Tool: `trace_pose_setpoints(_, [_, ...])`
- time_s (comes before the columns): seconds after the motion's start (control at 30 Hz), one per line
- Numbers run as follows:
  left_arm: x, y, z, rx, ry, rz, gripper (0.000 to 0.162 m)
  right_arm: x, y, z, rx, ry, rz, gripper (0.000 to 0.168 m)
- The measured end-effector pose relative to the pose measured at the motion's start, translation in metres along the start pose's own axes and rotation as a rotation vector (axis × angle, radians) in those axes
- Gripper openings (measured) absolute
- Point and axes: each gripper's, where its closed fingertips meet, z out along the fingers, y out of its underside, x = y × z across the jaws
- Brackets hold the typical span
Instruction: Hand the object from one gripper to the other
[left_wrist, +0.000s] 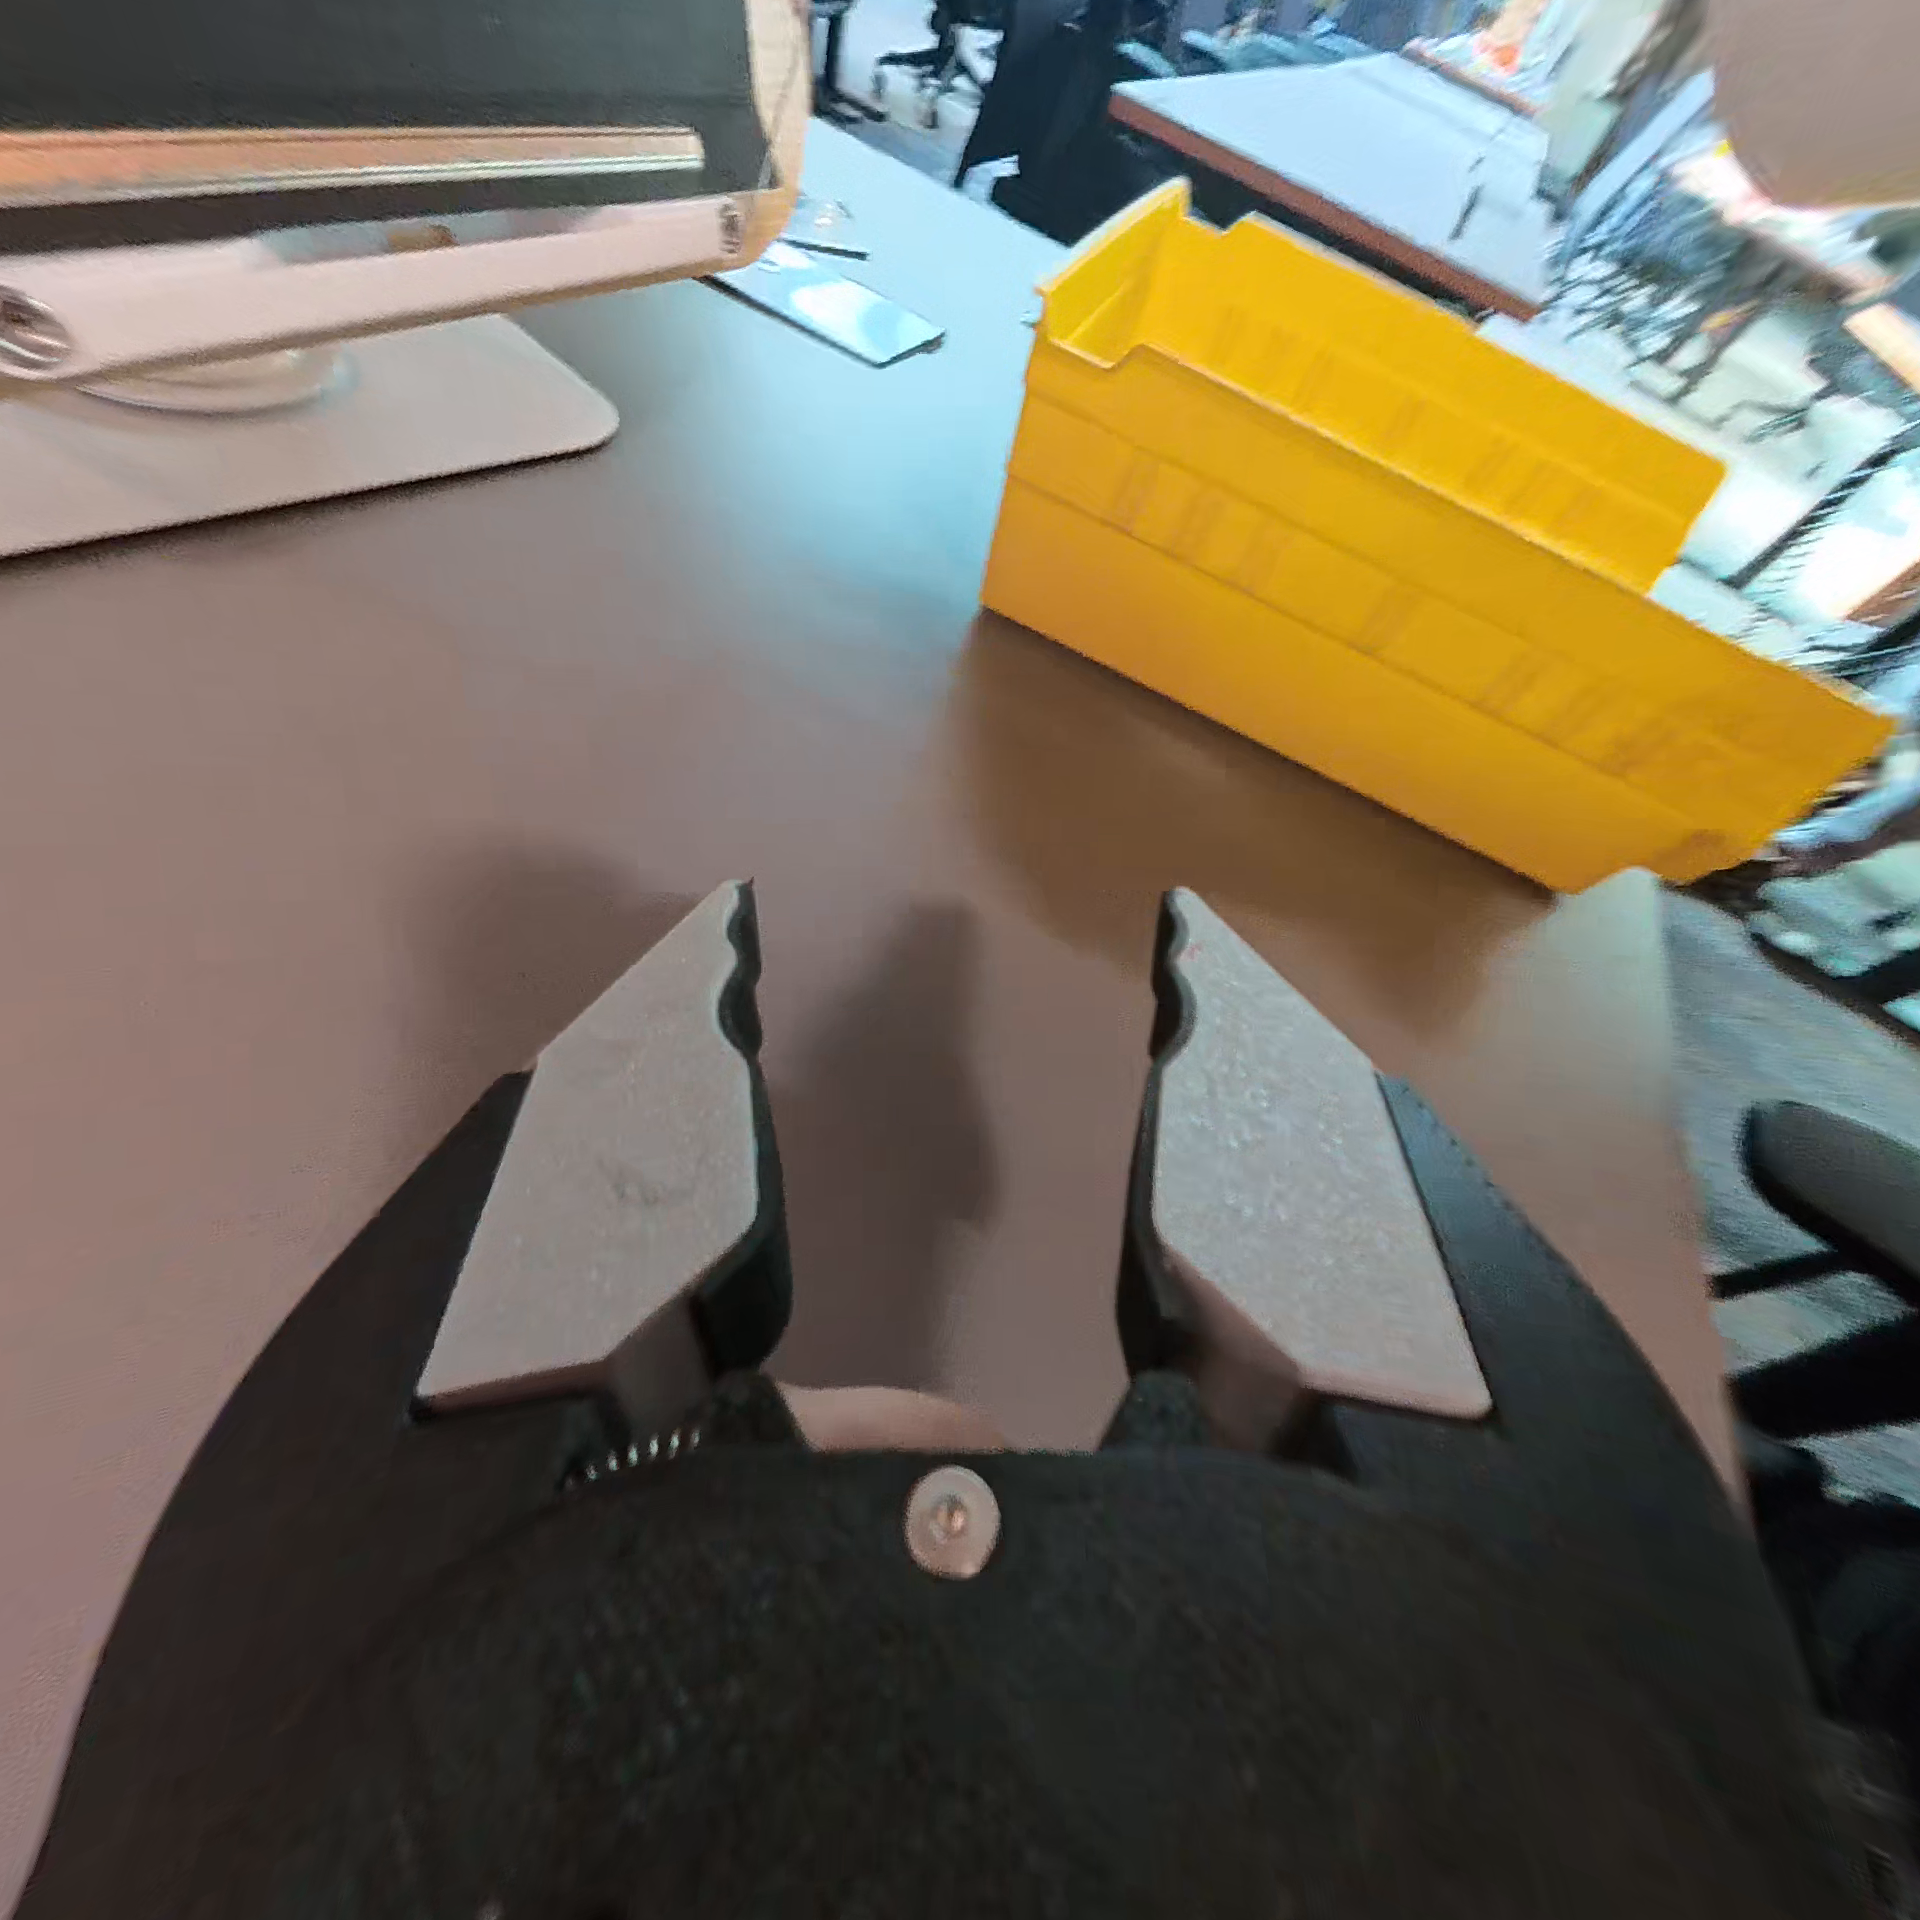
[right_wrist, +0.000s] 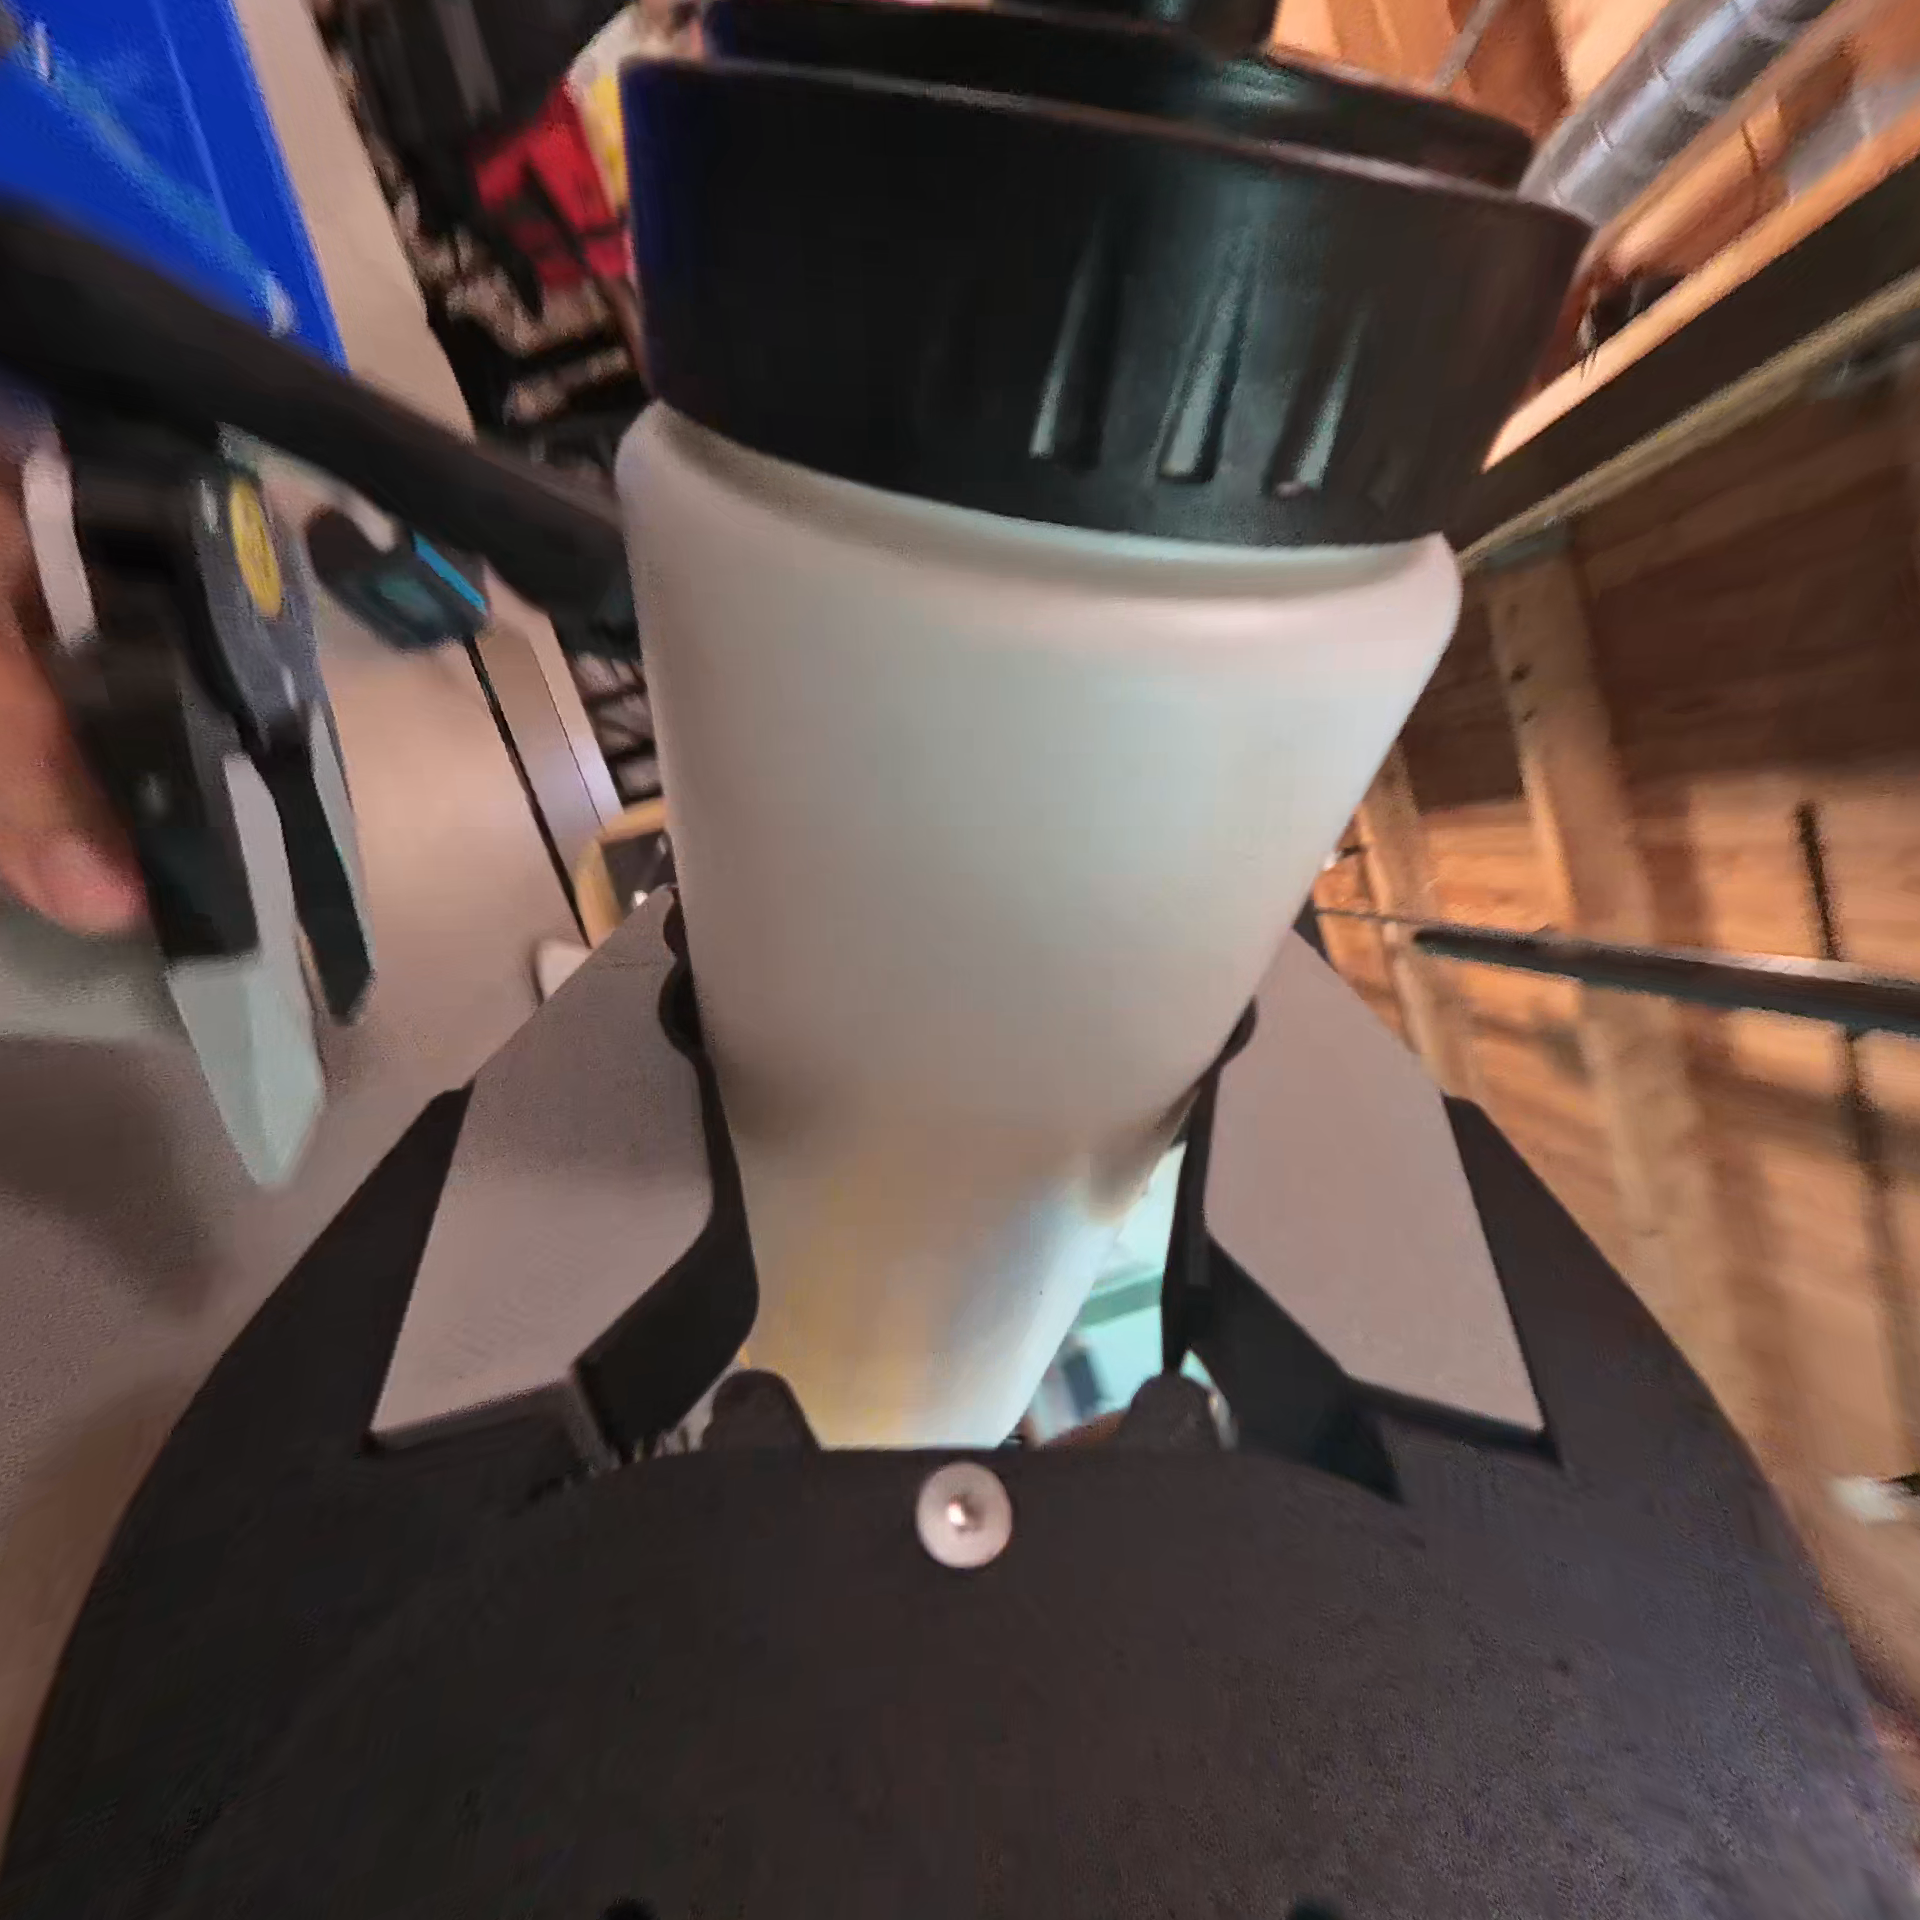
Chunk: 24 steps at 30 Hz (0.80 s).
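Right hand-held gripper (right_wrist: 961, 1023) is clamped on a white bottle (right_wrist: 997, 790), its two grey fingers (right_wrist: 582, 1174) pressing the lower body from either side. That bottle points away from the camera and carries a wide black ribbed cap (right_wrist: 1081, 301) at its far end. It is lifted clear of any surface, with wooden shelving (right_wrist: 1683, 727) behind it to the right. At the left edge of that view, blurred, a person's hand (right_wrist: 47, 769) grips another black and grey device (right_wrist: 239, 748), and a blue panel (right_wrist: 177, 156) shows above it.

Left hand-held gripper (left_wrist: 956, 904) has its jaws apart with nothing between them; it hovers over a brown desk (left_wrist: 520, 779), and its shadow falls on the surface just ahead of the fingertips. Farther out to the right, a long yellow plastic bin (left_wrist: 1351, 582) rests on the desk near its edge. To the upper left stands a monitor (left_wrist: 364, 125) on a flat pale base (left_wrist: 312, 447). Beyond the bin lie other tables (left_wrist: 1330, 135) and chairs, all blurred.
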Motion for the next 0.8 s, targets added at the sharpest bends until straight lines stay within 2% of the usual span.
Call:
trace_pose_setpoints(0.13, [0.027,-0.017,-0.011,0.076,0.222,-0.138,0.079,-0.004,0.04,-0.005,-0.101,-0.035,-0.341,0.098])
trace_pose_setpoints(0.27, [0.065,-0.039,-0.04,0.148,0.598,-0.331,0.082,-0.014,0.082,-0.012,-0.147,-0.076,-0.585,0.098])
trace_pose_setpoints(0.33, [0.074,-0.045,-0.049,0.168,0.693,-0.38,0.084,-0.024,0.096,-0.016,-0.136,-0.102,-0.694,0.098])
trace_pose_setpoints(0.4, [0.09,-0.041,-0.053,0.122,0.776,-0.384,0.092,-0.034,0.106,-0.018,-0.12,-0.13,-0.787,0.098])
trace_pose_setpoints(0.47, [0.11,-0.037,-0.058,0.079,0.868,-0.376,0.109,-0.042,0.111,-0.016,-0.106,-0.152,-0.854,0.098])
trace_pose_setpoints(0.5, [0.117,-0.04,-0.062,0.082,0.917,-0.388,0.112,-0.045,0.113,-0.015,-0.102,-0.162,-0.879,0.098])
trace_pose_setpoints(0.57, [0.124,-0.043,-0.066,0.091,0.975,-0.41,0.115,-0.051,0.113,-0.011,-0.089,-0.186,-0.914,0.098])
trace_pose_setpoints(0.67, [0.128,-0.032,-0.056,0.038,0.936,-0.383,0.116,-0.062,0.102,-0.006,-0.048,-0.206,-0.918,0.098])
trace_pose_setpoints(0.8, [0.146,-0.021,-0.05,-0.024,0.967,-0.354,0.117,-0.078,0.081,0.002,0.004,-0.223,-0.906,0.099])
